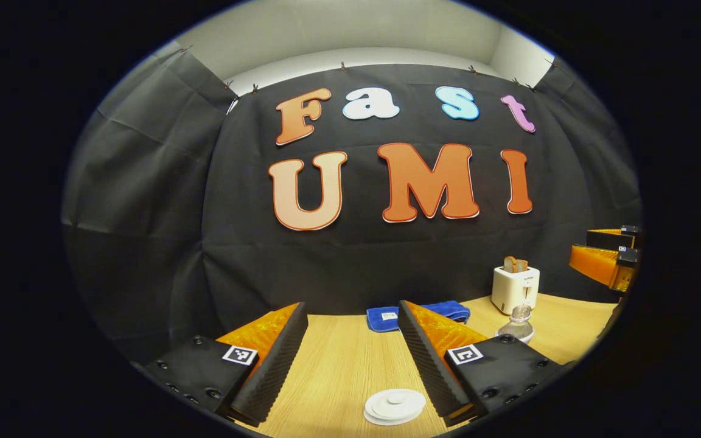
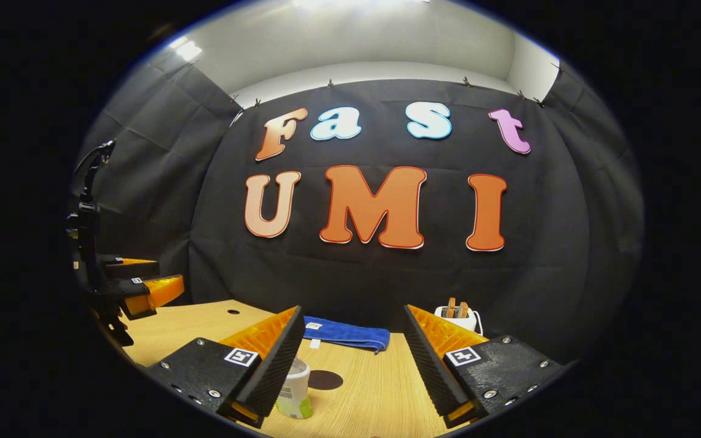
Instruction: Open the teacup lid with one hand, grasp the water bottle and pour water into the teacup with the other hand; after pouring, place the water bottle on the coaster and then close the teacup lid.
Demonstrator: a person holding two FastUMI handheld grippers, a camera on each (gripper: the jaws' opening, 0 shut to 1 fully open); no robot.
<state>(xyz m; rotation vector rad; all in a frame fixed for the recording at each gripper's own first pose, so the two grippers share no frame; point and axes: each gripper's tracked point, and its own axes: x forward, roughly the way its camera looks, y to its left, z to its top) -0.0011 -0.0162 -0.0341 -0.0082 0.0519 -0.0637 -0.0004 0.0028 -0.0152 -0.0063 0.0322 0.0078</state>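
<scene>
Risk: with left gripper and right gripper both spread wide, holding nothing, above the table, could clip the water bottle by the right gripper's left finger and tip it. Teacup lid low between the left fingers; dark coaster just past the bottle. Pale wood top, blue cloth and toaster at the back, black drape behind.

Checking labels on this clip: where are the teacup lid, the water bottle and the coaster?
teacup lid [image 1: 394,406], left gripper view, top face.
water bottle [image 1: 516,327], left gripper view, shoulder.
coaster [image 2: 325,380], right gripper view, bare middle.
</scene>
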